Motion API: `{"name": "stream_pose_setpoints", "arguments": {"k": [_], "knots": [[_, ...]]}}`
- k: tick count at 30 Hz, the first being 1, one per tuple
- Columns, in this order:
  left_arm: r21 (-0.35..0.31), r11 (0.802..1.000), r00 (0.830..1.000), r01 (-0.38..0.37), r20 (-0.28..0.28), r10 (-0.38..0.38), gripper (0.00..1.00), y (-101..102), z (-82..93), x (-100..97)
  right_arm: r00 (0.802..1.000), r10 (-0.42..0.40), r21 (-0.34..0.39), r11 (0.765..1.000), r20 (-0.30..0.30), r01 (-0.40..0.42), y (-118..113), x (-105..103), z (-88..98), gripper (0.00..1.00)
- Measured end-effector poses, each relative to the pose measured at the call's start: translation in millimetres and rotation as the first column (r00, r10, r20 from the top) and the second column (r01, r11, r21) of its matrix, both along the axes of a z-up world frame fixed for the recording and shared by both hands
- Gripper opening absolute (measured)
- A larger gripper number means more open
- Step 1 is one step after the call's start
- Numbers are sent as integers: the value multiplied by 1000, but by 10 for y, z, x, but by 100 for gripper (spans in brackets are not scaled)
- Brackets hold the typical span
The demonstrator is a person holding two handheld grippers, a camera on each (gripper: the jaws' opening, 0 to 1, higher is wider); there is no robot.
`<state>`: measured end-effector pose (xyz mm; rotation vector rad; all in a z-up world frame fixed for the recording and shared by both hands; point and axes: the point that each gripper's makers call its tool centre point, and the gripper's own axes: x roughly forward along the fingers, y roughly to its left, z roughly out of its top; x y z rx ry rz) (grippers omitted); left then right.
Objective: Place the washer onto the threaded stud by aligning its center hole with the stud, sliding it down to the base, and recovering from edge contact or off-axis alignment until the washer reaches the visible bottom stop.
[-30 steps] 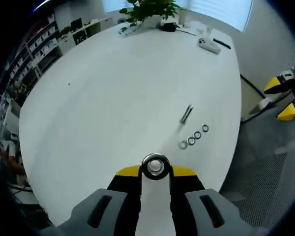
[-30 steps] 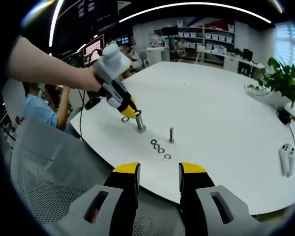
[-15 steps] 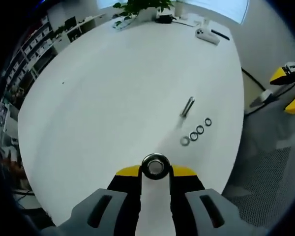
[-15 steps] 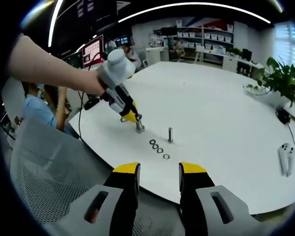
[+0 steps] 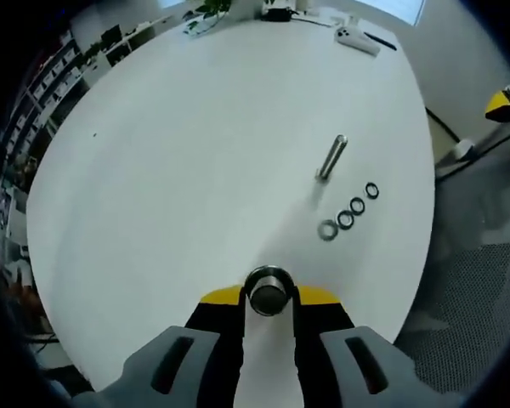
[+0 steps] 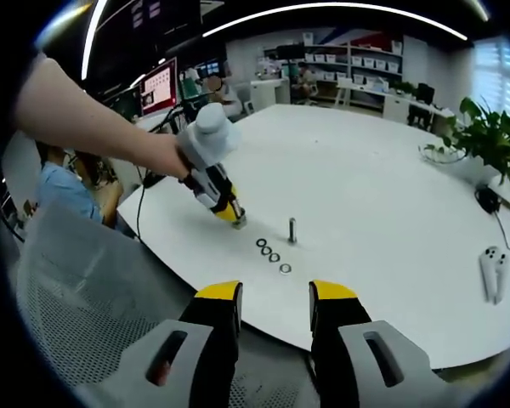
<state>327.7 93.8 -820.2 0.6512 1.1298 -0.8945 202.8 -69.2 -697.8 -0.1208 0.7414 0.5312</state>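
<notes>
2 claws are at work over a white tabletop. In the left gripper view, the left claw at bottom centre has its jaws closed in on a ringed metal piece, apparently the washer sitting over the stud seen end-on. Right of centre stands a second stud, with 4 spare washers in a row just below it. In the right gripper view, the left claw sits left of centre, tip down at the tabletop, and the right claw at the bottom is empty, jaws parted. Released while tilted, the washer could catch on a thread and jam short of the base. From above, the bottom stop is hidden, and the washer's seating is too small to judge.
</notes>
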Motion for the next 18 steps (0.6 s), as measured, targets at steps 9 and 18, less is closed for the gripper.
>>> {"name": "stream_pose_setpoints", "arguments": {"k": [9,18], "knots": [[7,999,999,50,-1,-50,19,89,-18,0,1000,10,-7,1000,-9,-10,15,-17,-15,34],[56,995,997,82,-16,-81,19,298,-39,-70,1000,13,-17,1000,-17,-13,13,-29,-34,33]]}}
